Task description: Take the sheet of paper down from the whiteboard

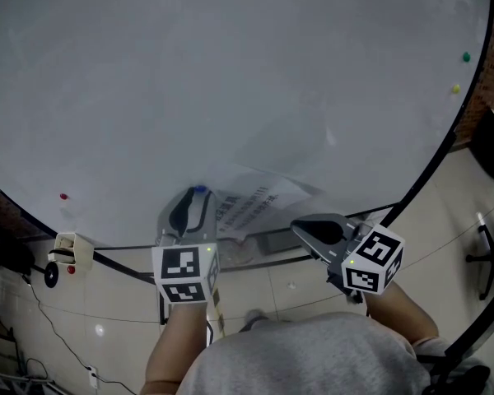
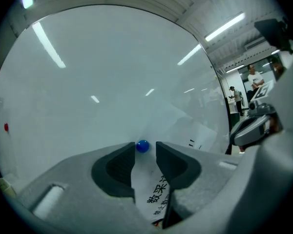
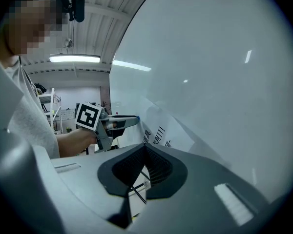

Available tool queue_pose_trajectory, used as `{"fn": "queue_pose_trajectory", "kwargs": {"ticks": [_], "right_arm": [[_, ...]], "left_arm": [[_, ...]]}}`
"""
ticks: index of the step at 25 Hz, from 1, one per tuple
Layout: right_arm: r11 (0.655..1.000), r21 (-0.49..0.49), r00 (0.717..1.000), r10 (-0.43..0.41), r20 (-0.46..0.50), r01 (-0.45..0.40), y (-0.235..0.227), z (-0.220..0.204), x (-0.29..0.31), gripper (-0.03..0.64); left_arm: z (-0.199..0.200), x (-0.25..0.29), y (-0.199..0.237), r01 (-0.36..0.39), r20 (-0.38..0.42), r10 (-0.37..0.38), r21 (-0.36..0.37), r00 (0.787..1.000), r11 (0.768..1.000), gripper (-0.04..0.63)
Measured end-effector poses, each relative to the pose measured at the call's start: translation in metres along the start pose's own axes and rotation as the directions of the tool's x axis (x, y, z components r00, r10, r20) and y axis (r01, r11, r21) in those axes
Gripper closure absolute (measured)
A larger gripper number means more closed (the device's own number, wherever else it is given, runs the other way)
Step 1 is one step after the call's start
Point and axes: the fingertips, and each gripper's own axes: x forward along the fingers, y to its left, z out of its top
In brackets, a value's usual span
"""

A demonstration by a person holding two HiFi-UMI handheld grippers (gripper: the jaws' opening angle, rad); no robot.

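Print on the white sheet of paper point(image 1: 255, 204) is too small for us to read from the head view, and its left edge is hidden behind the left gripper point(image 2: 145, 152). Sheet's low on the glossy whiteboard point(image 1: 230, 81), small round blue magnet point(image 2: 142, 146) at its top. Left jaws wide apart, magnet between the tips, no squeeze. Right gripper point(image 3: 145, 151) — jaws together, empty, near the sheet's right side.

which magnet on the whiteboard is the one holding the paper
The blue magnet, pinning the paper right at the left gripper; the red magnet, green magnet and yellow magnet sit on bare whiteboard.
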Motion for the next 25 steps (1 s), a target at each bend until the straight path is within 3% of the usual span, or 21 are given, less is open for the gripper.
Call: {"fn": "queue_pose_trajectory", "kwargs": {"ticks": [3, 5, 11, 18, 21, 25], "right_arm": [[1.000, 0.005, 1.000, -0.007, -0.005, 0.007, -0.001, -0.002, -0.001, 0.618], [1.000, 0.011, 1.000, -0.010, -0.005, 0.010, -0.002, -0.004, -0.002, 0.618], [0.999, 0.016, 0.999, -0.033, 0.008, 0.033, -0.011, -0.003, -0.007, 0.618], [0.987, -0.028, 0.987, -0.159, 0.035, 0.160, -0.047, 0.006, -0.013, 0.618], [0.980, -0.047, 0.980, -0.192, 0.042, 0.194, -0.060, 0.008, -0.014, 0.512], [0.977, -0.077, 0.980, -0.200, 0.024, 0.201, -0.069, 0.006, -0.007, 0.489]], "left_arm": [[-0.001, 0.001, 0.003, -0.058, 0.014, 0.058, 0.014, 0.998, 0.998, 0.465], [-0.003, 0.002, 0.005, -0.087, 0.018, 0.087, 0.007, 0.996, 0.996, 0.503], [-0.004, 0.003, 0.006, -0.113, 0.017, 0.113, 0.015, 0.994, 0.994, 0.503], [-0.002, 0.001, 0.006, -0.113, 0.026, 0.112, 0.015, 0.993, 0.994, 0.512], [-0.003, 0.000, 0.006, -0.109, 0.012, 0.109, 0.008, 0.994, 0.994, 0.513], [-0.003, -0.002, 0.005, -0.105, 0.013, 0.105, 0.007, 0.994, 0.994, 0.514]]}}
